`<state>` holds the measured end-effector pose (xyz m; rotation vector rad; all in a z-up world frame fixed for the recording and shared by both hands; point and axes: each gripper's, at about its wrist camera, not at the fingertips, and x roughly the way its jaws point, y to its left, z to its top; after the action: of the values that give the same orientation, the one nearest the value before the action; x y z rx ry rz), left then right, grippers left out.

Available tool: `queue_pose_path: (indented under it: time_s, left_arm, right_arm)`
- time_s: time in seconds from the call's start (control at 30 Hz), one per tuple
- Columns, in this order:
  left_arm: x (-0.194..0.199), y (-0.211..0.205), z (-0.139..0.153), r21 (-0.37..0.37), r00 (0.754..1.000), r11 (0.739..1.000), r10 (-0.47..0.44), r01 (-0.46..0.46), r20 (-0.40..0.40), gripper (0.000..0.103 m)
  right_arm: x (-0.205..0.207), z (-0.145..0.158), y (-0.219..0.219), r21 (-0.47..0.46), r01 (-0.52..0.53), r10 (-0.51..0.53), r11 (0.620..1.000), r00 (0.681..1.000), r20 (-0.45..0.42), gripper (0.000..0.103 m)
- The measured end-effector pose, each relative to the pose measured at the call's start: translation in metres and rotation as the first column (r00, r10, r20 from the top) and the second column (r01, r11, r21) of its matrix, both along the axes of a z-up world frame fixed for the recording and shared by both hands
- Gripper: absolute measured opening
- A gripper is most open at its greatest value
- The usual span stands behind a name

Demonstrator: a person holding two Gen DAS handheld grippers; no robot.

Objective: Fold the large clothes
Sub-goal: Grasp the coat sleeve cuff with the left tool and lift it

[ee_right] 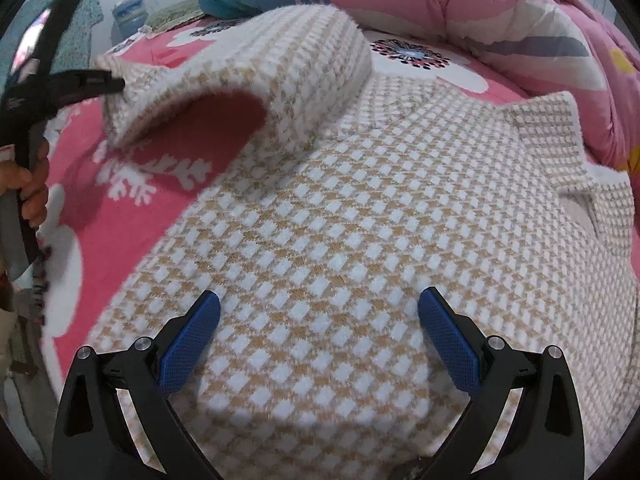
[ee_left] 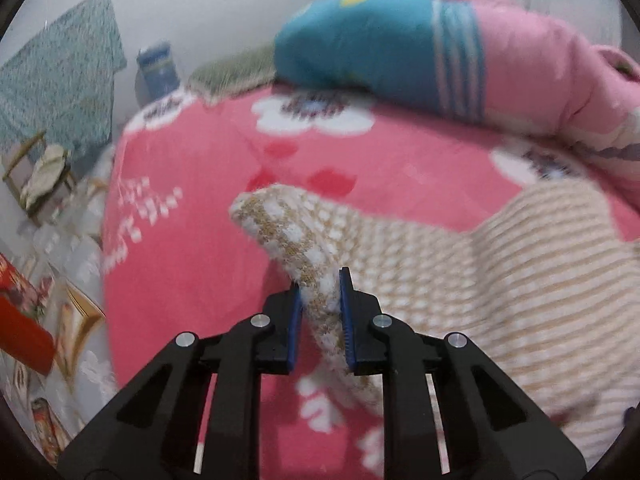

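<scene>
Left hand-held gripper (ee_left: 320,300) pinches the checked sweater's sleeve (ee_left: 288,232).

Sweater (ee_right: 340,208) lies spread on the bed (ee_right: 132,216), collar to the right. Its left sleeve (ee_right: 224,80) arches up off the bed, cuff caught in the left claw (ee_left: 320,312). Quilt (ee_right: 460,4) is heaped behind the sweater. Right claw (ee_right: 320,320) hangs over the sweater's body.
</scene>
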<state>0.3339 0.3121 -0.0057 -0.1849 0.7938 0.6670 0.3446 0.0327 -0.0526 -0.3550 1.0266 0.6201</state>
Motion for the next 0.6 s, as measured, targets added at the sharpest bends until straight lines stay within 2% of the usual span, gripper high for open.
queue_pose_path:
  time_s: [0.07, 0.13, 0.27, 0.37, 0.4, 0.47, 0.53, 0.57, 0.6]
  left_arm:
    - [-0.002, -0.024, 0.025, 0.046, 0.998, 0.998, -0.051, 0.049, 0.036, 0.016]
    - [-0.007, -0.063, 0.057, 0.112, 0.988, 0.985, -0.139, 0.131, 0.071, 0.016]
    - [-0.013, -0.135, 0.096, 0.125, 0.945, 0.949, -0.306, 0.291, 0.120, 0.016]
    - [-0.020, -0.197, 0.108, 0.115, 0.887, 0.896, -0.442, 0.429, 0.131, 0.016]
    - [-0.022, -0.220, 0.106, 0.099, 0.860, 0.869, -0.494, 0.485, 0.129, 0.018]
    - [-0.024, -0.252, 0.095, 0.023, 0.812, 0.820, -0.570, 0.572, 0.123, 0.022]
    - [-0.024, -0.272, 0.079, -0.050, 0.778, 0.778, -0.617, 0.626, 0.118, 0.049]
    - [-0.027, -0.282, 0.070, -0.064, 0.768, 0.766, -0.630, 0.639, 0.117, 0.072]
    - [-0.030, -0.290, 0.065, -0.062, 0.762, 0.761, -0.637, 0.646, 0.118, 0.080]
  right_arm:
    - [-0.002, 0.015, -0.012, 0.053, 0.020, -0.020, 0.998, 1.000, 0.012, 0.097]
    - [-0.011, 0.036, -0.029, 0.097, 0.035, -0.039, 0.995, 0.998, 0.039, 0.097]
    - [-0.037, 0.073, -0.076, 0.149, 0.063, -0.080, 0.987, 0.991, 0.111, 0.097]
    - [-0.048, 0.082, -0.107, 0.161, 0.098, -0.117, 0.982, 0.986, 0.118, 0.097]
    - [-0.054, 0.081, -0.121, 0.156, 0.115, -0.134, 0.981, 0.985, 0.112, 0.097]
    - [-0.060, 0.073, -0.136, 0.134, 0.140, -0.154, 0.981, 0.983, 0.103, 0.097]
    - [-0.065, 0.058, -0.154, 0.086, 0.164, -0.171, 0.983, 0.981, 0.088, 0.097]
    - [-0.069, 0.046, -0.163, 0.057, 0.181, -0.184, 0.982, 0.980, 0.070, 0.097]
    - [-0.069, 0.039, -0.167, 0.040, 0.186, -0.188, 0.982, 0.981, 0.053, 0.097]
